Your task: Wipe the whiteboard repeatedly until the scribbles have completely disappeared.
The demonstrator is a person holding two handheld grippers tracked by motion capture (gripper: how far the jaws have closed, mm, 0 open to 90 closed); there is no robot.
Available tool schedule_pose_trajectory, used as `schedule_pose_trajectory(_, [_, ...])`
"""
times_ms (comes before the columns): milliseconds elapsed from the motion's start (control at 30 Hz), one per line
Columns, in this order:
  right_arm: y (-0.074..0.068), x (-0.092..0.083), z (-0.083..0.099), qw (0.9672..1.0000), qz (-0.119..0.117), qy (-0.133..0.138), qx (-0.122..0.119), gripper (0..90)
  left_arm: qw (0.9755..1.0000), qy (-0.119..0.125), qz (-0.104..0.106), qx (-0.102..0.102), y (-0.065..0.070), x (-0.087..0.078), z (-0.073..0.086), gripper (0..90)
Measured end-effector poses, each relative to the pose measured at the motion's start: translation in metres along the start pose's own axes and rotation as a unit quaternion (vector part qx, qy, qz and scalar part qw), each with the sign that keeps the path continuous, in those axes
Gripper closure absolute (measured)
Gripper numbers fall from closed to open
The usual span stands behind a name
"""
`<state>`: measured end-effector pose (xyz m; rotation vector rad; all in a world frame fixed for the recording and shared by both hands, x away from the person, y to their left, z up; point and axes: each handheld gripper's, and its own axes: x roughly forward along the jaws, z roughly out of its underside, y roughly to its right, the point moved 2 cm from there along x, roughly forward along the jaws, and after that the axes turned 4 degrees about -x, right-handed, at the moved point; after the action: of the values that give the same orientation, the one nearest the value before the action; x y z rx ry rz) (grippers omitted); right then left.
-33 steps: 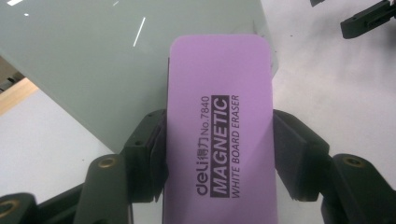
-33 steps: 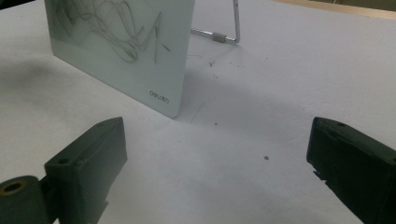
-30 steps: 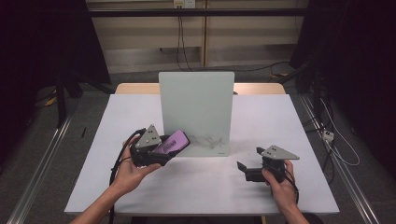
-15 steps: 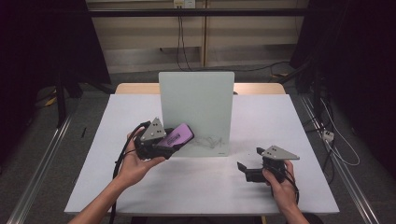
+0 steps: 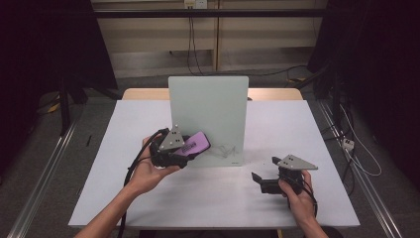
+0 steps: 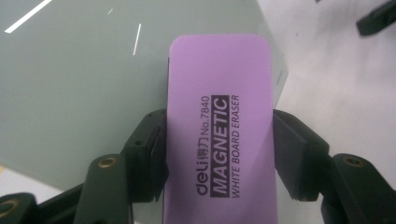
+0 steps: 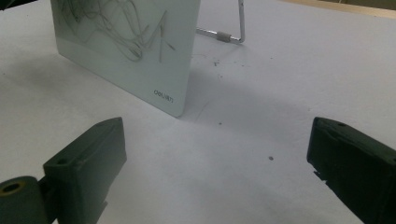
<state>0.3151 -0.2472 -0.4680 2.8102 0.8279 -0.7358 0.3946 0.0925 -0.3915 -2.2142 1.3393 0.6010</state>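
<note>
A purple magnetic whiteboard eraser (image 5: 196, 144) (image 6: 219, 130) is clamped by its long sides in my left gripper (image 5: 190, 148) (image 6: 219, 154), which is shut on it. The eraser's far end lies against or just in front of the lower face of an upright pale green whiteboard (image 5: 208, 109) (image 6: 70, 84) (image 7: 121, 51); I cannot tell whether it touches. Dark pen scribbles (image 5: 225, 149) (image 7: 116, 23) mark the board's lower right part, to the right of the eraser. My right gripper (image 5: 257, 179) (image 7: 215, 163) rests low on the table at the right, open, with nothing between its fingers.
The board stands mid-table on a white tabletop (image 5: 124, 129), propped behind by a wire stand (image 7: 233, 32). Cables trail from both grippers. Dark floor and metal rails lie beyond the table's edges.
My left gripper has carried the eraser slightly right and up, closer to the board and the scribbles. The right gripper has stayed in place.
</note>
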Motion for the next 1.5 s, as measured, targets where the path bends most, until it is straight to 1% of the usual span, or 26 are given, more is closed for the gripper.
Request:
schedule_pose_trajectory(33, [0.000, 0.000, 0.000, 1.0000, 0.000, -0.001, 0.001, 4.7, 1.0000, -0.002, -0.001, 0.005, 0.000, 0.000, 0.002, 40.7])
schedule_pose_trajectory(133, [-0.001, 0.000, 0.000, 1.0000, -0.001, -0.001, -0.002, 4.7, 0.9999, -0.003, -0.008, 0.008, -0.003, 0.001, 0.008, 40.7])
schedule_pose_trajectory(200, [-0.001, 0.001, 0.000, 1.0000, -0.001, -0.001, -0.003, 4.7, 1.0000, -0.001, -0.001, 0.004, -0.005, 0.001, 0.010, 40.7])
schedule_pose_trajectory(267, [-0.001, 0.001, 0.000, 1.0000, -0.001, -0.002, -0.002, 4.7, 0.9999, -0.004, 0.000, 0.010, -0.006, 0.001, 0.011, 40.7])
schedule_pose_trajectory(333, [0.000, 0.001, 0.000, 1.0000, -0.001, -0.002, -0.001, 4.7, 0.9999, -0.004, -0.002, 0.009, -0.005, 0.002, 0.012, 40.8])
schedule_pose_trajectory(400, [0.000, 0.001, 0.000, 1.0000, -0.001, -0.001, -0.001, 4.7, 0.9998, -0.011, -0.002, 0.017, -0.005, 0.003, 0.013, 40.7])
schedule_pose_trajectory(467, [-0.001, 0.000, 0.000, 1.0000, -0.001, -0.001, -0.001, 4.7, 0.9998, -0.010, -0.001, 0.015, -0.006, 0.005, 0.014, 40.8])
schedule_pose_trajectory(600, [-0.001, 0.000, 0.000, 1.0000, -0.001, -0.001, -0.002, 4.7, 0.9998, -0.014, -0.001, 0.017, -0.006, 0.005, 0.014, 40.8])
schedule_pose_trajectory(700, [-0.001, 0.000, 0.000, 1.0000, -0.001, -0.002, -0.002, 4.7, 0.9998, -0.013, 0.000, 0.013, -0.005, 0.007, 0.015, 40.7])
schedule_pose_trajectory(767, [-0.001, 0.000, 0.000, 1.0000, -0.001, -0.002, -0.001, 4.7, 0.9997, -0.019, 0.001, 0.013, -0.005, 0.007, 0.015, 40.6])
schedule_pose_trajectory(900, [-0.001, 0.000, 0.000, 1.0000, -0.001, -0.001, -0.001, 4.7, 0.9996, -0.027, 0.002, 0.012, -0.003, 0.010, 0.016, 40.6])
schedule_pose_trajectory(933, [-0.001, 0.000, 0.000, 1.0000, -0.001, -0.002, -0.001, 4.7, 0.9996, -0.028, 0.003, 0.008, -0.002, 0.011, 0.016, 40.6])
schedule_pose_trajectory(967, [-0.001, 0.000, 0.000, 1.0000, -0.001, -0.002, -0.001, 4.7, 0.9994, -0.032, 0.000, 0.013, -0.002, 0.011, 0.016, 40.7])
schedule_pose_trajectory(1067, [-0.001, 0.000, 0.000, 1.0000, -0.002, -0.003, -0.003, 4.7, 0.9994, -0.032, 0.001, 0.013, 0.000, 0.013, 0.016, 40.7])
schedule_pose_trajectory(1167, [-0.001, 0.000, 0.000, 1.0000, -0.003, -0.003, -0.002, 4.7, 0.9992, -0.036, 0.008, 0.015, 0.002, 0.016, 0.017, 40.7])
schedule_pose_trajectory(1200, [-0.001, 0.000, 0.000, 1.0000, -0.003, -0.003, -0.002, 4.7, 0.9993, -0.033, 0.009, 0.011, 0.003, 0.018, 0.018, 40.7])
schedule_pose_trajectory(1233, [-0.001, 0.000, 0.000, 1.0000, -0.002, -0.001, -0.001, 4.7, 0.9991, -0.038, 0.012, 0.014, 0.004, 0.019, 0.018, 40.7])
schedule_pose_trajectory(1267, [-0.001, 0.000, 0.000, 1.0000, -0.002, -0.001, -0.001, 4.7, 0.9992, -0.036, 0.013, 0.011, 0.005, 0.021, 0.019, 40.7])
schedule_pose_trajectory(1333, [-0.002, 0.000, 0.000, 1.0000, -0.003, -0.001, -0.001, 4.7, 0.9989, -0.042, 0.015, 0.017, 0.007, 0.023, 0.019, 40.7])
schedule_pose_trajectory(1500, [-0.002, 0.000, 0.000, 1.0000, -0.004, -0.001, -0.001, 4.7, 0.9986, -0.045, 0.022, 0.017, 0.011, 0.029, 0.020, 40.6])
